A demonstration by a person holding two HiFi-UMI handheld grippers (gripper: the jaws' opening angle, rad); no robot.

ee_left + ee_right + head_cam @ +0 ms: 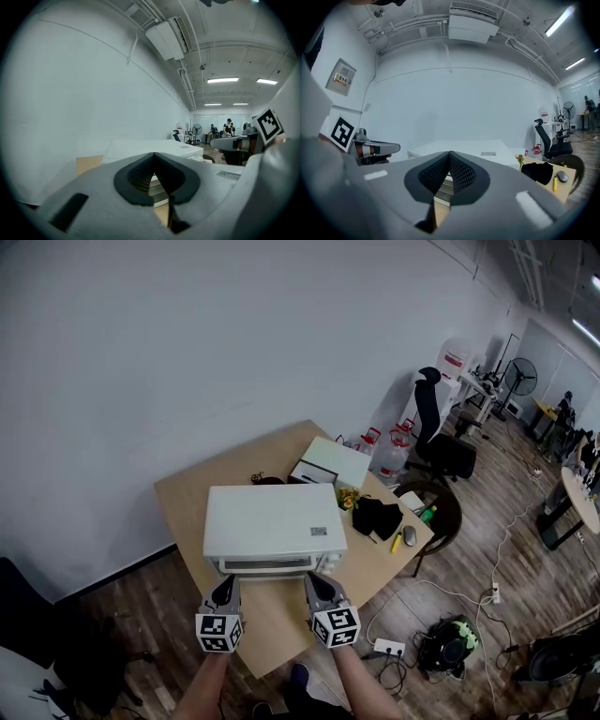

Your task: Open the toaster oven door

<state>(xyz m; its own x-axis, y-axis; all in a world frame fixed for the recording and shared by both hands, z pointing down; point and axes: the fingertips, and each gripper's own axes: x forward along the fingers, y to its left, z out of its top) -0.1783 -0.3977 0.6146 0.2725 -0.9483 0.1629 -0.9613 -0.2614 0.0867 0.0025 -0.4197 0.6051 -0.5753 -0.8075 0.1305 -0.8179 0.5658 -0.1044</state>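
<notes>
A white toaster oven (272,521) stands on a light wooden table (187,498), its front with the door (272,565) facing me and closed. My left gripper (226,584) hovers just before the door's left end, jaws shut and empty. My right gripper (315,579) is near the door's right end, also shut on nothing. In the left gripper view the closed tips (153,155) point at the oven (154,145). In the right gripper view the joined tips (450,153) sit in front of the oven (461,147).
Behind the oven lies a white box (335,462). A black cloth (377,517), small flowers (349,498), a yellow marker (397,541) and a mouse (410,535) are at the table's right. An office chair (441,442) and floor cables (450,592) are beyond.
</notes>
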